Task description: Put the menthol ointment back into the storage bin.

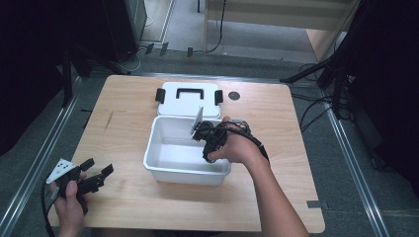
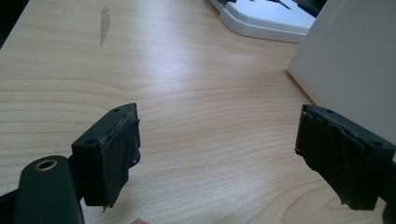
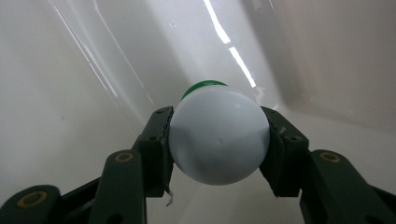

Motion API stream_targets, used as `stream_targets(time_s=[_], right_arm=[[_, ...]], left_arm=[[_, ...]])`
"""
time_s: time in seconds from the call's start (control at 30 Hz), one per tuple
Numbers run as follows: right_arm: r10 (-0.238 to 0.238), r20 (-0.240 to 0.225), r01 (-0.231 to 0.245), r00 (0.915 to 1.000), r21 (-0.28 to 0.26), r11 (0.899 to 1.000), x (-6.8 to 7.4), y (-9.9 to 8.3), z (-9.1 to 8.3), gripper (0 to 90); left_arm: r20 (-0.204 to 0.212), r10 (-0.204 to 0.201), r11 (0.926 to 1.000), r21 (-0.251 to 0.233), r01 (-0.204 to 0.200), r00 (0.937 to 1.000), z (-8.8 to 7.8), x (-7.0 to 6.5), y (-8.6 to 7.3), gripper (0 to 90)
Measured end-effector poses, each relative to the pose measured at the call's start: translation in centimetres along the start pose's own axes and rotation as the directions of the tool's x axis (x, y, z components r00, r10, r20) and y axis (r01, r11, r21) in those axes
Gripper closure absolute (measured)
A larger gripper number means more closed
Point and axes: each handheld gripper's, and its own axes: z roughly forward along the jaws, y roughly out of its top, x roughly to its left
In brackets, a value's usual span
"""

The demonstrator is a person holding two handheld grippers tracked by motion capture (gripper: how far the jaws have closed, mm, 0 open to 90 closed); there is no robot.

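Fingers (image 3: 156,140) of the right gripper (image 3: 218,149) are clamped on 1 white ball (image 3: 217,137) inside 1 white bin (image 1: 163,165); the left gripper (image 2: 219,158) is held agape near-left; 1 lid (image 1: 188,101) lies far.

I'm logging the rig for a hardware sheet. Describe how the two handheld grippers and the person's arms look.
Both grippers are black two-jaw tools. The left gripper carries a grey three-cornered plate with dark dots, and a black cable trails from it. Its jaw pads look wrapped in worn black tape; brass-coloured rivets mark the arms. The right gripper has the same build. Forearms are bare, with no sleeves visible.
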Motion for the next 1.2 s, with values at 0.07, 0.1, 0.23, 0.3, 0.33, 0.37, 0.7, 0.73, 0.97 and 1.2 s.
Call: stream_targets(time_s=[0.07,0.1,0.23,0.3,0.33,0.37,0.7,0.73,0.97,1.2], right_arm=[[0.000,-0.009,0.000,1.0000,-0.001,1.000,0.1,0.1,0.3,51.5],[-0.002,-0.021,0.002,0.9998,0.002,1.000,0.1,0.1,0.6,51.5],[-0.004,-0.024,0.004,0.9997,0.005,1.000,0.2,0.2,0.9,51.5],[-0.006,-0.033,0.006,0.9995,0.011,1.000,0.3,0.4,1.3,51.6],[-0.008,-0.031,0.009,0.9995,0.015,1.000,0.4,0.4,1.5,51.5],[-0.008,-0.031,0.009,0.9995,0.015,1.000,0.4,0.4,1.5,51.5],[-0.058,-0.004,0.059,0.9983,0.078,0.995,0.8,0.6,3.3,51.5],[-0.062,-0.008,0.062,0.9980,0.083,0.995,0.8,0.6,3.4,51.5],[-0.073,-0.010,0.074,0.9973,0.121,0.990,1.0,0.6,3.6,51.3],[-0.078,-0.014,0.079,0.9969,0.122,0.989,1.0,0.6,3.6,50.3]], left_arm=[[-0.001,0.000,1.0000,0.001,0.000,1.0000,0.0,0.0,0.0,14.4],[0.001,0.000,1.0000,0.001,0.000,1.0000,0.0,0.0,0.0,14.4],[0.001,0.000,1.0000,0.001,0.000,1.0000,0.0,0.0,0.0,14.4],[0.001,-0.001,1.0000,0.001,0.001,1.0000,0.0,0.0,0.0,14.4],[0.001,0.000,1.0000,0.002,0.000,1.0000,0.0,0.0,0.0,14.4],[0.001,0.000,1.0000,0.002,0.000,1.0000,0.0,0.0,0.0,14.4],[0.003,-0.002,1.0000,0.002,0.002,1.0000,0.0,0.0,0.0,14.4],[0.003,-0.002,1.0000,0.002,0.002,1.0000,0.0,0.0,0.0,14.4],[0.002,-0.004,1.0000,0.001,0.004,1.0000,0.1,0.0,0.0,14.4],[0.002,-0.005,1.0000,0.002,0.005,1.0000,0.1,0.0,0.0,14.4]])
